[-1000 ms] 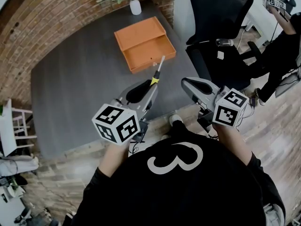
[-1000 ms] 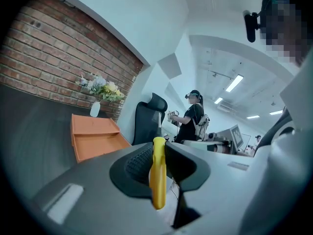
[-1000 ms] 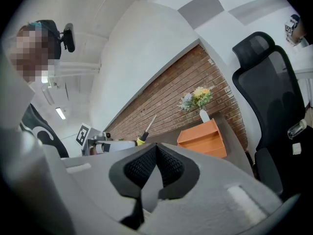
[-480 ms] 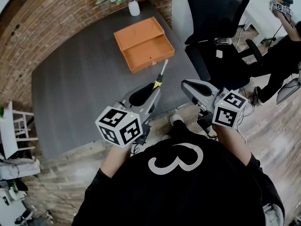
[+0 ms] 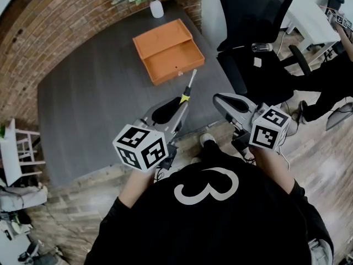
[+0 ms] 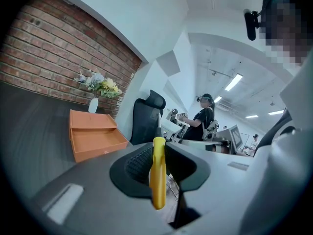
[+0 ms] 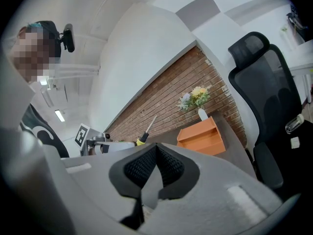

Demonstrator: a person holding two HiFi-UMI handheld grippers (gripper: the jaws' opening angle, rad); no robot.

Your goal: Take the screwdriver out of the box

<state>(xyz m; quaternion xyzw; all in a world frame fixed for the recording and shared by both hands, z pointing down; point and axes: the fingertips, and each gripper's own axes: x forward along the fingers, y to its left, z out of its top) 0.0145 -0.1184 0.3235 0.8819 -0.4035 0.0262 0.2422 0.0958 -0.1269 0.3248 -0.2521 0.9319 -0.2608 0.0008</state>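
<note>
Out of the box (image 5: 168, 51) and held above the table (image 5: 83, 104): the screwdriver (image 5: 188, 86), clamped by its yellow-and-black handle between the fingers of the left gripper (image 5: 180, 100). Sticks out past the fingertips, long axis in line with them. In the head view, shaft forward and slightly right, tip aimed at the near front corner of the orange box but clear of it. Hardly any change from a second ago: same grip, same heading, tip drawn a touch farther from the box front. In the left gripper view, little more than the yellow handle seen end-on, upright between the pads, shaft foreshortened above it. In the right gripper view, the tool seen side-on instead, off to the left beyond the fingers, metal shaft slanting up and to the right. Just beside the left, the right gripper (image 5: 219, 97), fingers together on nothing, near the black chair (image 5: 259, 15). Beyond the fingertips, the box lying open, with a white vase (image 5: 157, 8) of flowers behind it at the brick wall (image 5: 33, 32)
</note>
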